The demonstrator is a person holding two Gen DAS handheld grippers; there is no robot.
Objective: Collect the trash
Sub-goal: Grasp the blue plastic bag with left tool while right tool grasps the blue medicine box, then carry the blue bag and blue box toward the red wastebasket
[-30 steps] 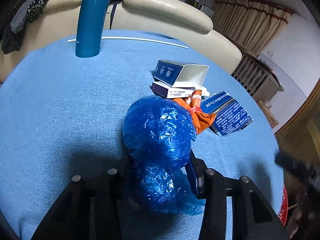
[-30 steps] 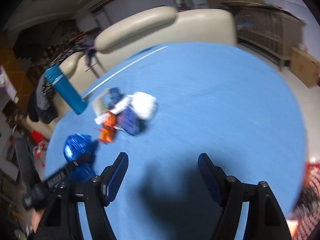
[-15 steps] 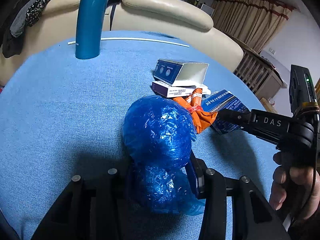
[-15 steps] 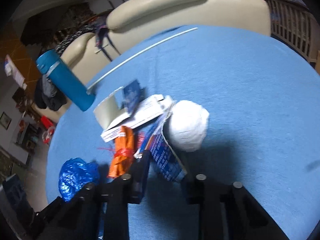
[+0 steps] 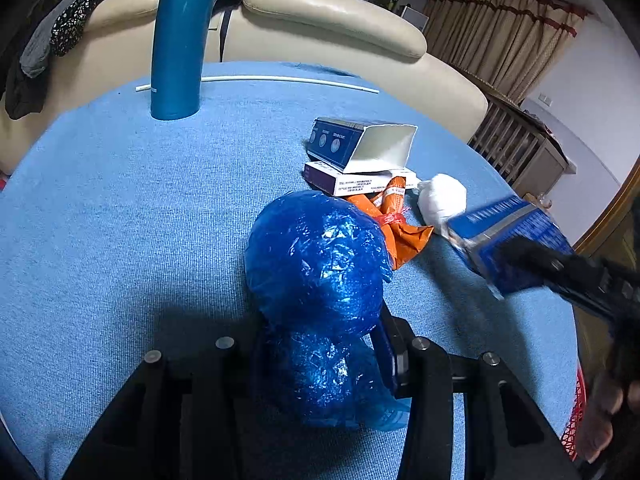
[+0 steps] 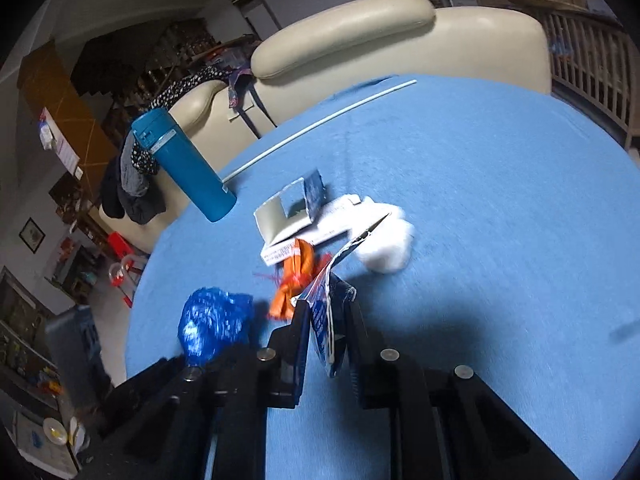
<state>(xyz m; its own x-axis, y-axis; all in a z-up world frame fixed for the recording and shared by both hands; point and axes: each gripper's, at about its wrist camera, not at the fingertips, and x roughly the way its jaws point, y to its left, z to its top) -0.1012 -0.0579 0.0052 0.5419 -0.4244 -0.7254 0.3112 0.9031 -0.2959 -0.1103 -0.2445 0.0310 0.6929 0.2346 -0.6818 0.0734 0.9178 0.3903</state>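
Trash is sitting piled on the blue cloth table. Right gripper is clamping tight on a flattened blue printed carton, while left gripper is squeezing a crinkly blue plastic bag, jaws partway closed.

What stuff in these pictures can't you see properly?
- Blue carton: left wrist view, blurred, and the right gripper covers its lower part, so its print is unreadable.
- Blue plastic bag: its wrinkled plastic hides what is inside, and the left gripper covers its bottom.
- Teal bottle: left wrist view, top cut off by the edge.
- Red basket: only a sliver at the table's edge.
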